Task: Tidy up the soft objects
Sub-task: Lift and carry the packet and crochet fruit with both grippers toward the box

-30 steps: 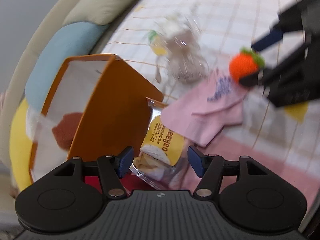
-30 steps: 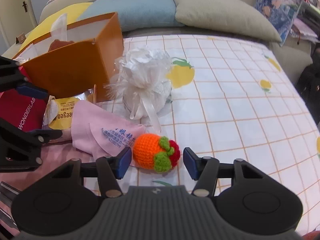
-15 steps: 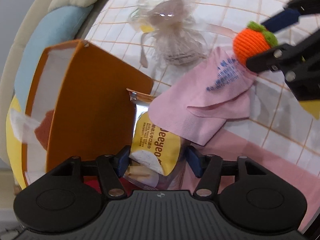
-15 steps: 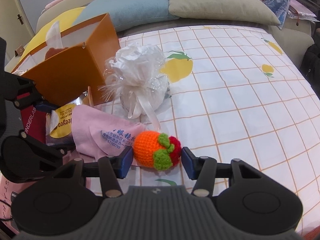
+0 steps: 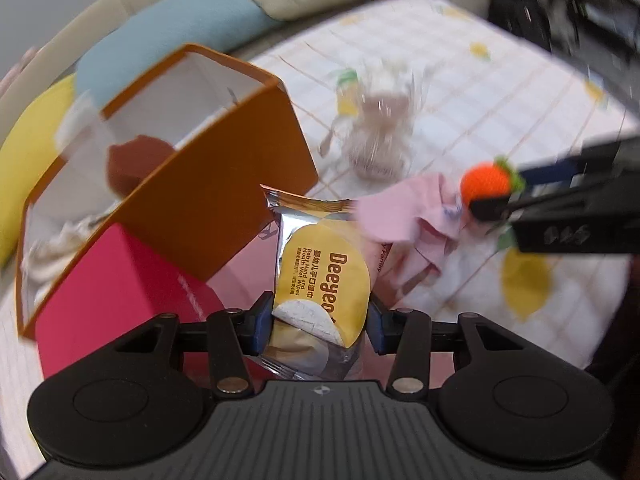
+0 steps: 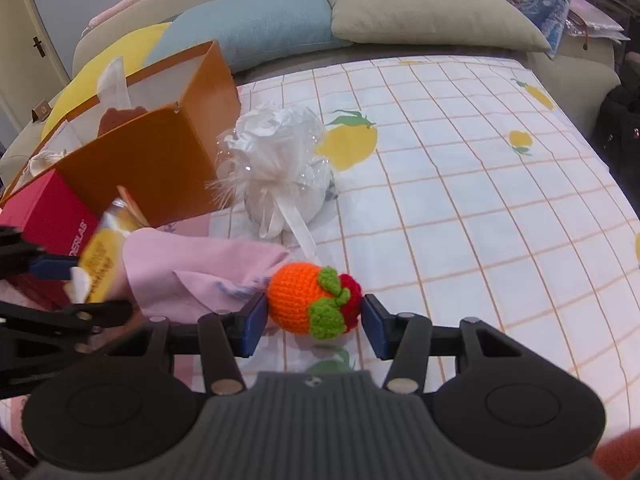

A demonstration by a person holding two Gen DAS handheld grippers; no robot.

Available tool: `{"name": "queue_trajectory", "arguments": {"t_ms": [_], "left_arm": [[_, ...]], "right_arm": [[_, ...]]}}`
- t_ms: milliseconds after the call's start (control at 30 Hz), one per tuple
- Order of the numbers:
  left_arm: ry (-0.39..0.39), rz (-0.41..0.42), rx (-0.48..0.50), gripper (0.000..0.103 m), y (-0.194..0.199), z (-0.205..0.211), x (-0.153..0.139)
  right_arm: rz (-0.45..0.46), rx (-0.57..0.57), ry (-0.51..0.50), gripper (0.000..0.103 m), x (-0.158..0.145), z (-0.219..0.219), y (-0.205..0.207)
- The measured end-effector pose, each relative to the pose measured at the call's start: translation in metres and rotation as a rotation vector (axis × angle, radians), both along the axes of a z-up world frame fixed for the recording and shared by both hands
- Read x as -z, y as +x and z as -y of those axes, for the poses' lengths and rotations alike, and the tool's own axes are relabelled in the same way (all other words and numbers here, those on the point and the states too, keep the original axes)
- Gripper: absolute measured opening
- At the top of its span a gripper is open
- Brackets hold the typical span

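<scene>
A yellow and silver wet wipes pack (image 5: 320, 272) stands upright between the blue pads of my left gripper (image 5: 318, 326). Its jaws are closing and the pads press on both sides of the pack, which is raised off the bed. In the right wrist view the same pack (image 6: 98, 264) shows blurred at the left. My right gripper (image 6: 314, 322) is shut on a crocheted orange fruit (image 6: 304, 300) with green leaves and a red end. A crumpled pink cloth (image 6: 192, 272) lies just left of the fruit. Behind it sits a white organza pouch (image 6: 276, 164).
An open orange paper bag (image 6: 152, 164) leans at the left with something brown inside, and a red box (image 6: 52, 212) sits in front of it. Blue (image 6: 256, 20), yellow and beige cushions line the far edge. The checked lemon-print sheet (image 6: 480, 200) stretches to the right.
My left gripper closed on the wipes pack, rolled and lifted it upright off the bed. The right gripper stays on the crocheted fruit, hardly moving.
</scene>
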State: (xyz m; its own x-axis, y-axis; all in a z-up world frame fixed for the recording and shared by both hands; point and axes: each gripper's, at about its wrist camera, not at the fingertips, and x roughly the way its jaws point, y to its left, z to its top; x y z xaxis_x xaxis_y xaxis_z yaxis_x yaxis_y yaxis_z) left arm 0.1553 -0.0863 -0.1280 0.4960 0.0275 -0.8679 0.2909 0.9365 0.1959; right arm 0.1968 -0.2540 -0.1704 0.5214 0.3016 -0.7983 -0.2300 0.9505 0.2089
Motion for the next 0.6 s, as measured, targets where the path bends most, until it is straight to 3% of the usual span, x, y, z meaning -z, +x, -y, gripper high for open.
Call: {"name": "queue_trajectory", "arguments": {"t_ms": [167,333,600], "left_arm": [[-0.165,0.045,-0.08,0.053,-0.024,-0.016,-0.033],[-0.245,0.08,-0.147,0.053,-0.043,-0.03,-0.051],[-0.337,0.115,-0.23,0.053,-0.061,-0.058,-0.065]], "right_arm": [[-0.013,0.015,-0.012,0.051,-0.008,0.002,-0.012],[-0.04,0.007,0.017,0.051,-0.019,0.0,-0.025],[-0.01,-0.082,-0.03,0.051,-0.04,-0.02,-0.056]]}}
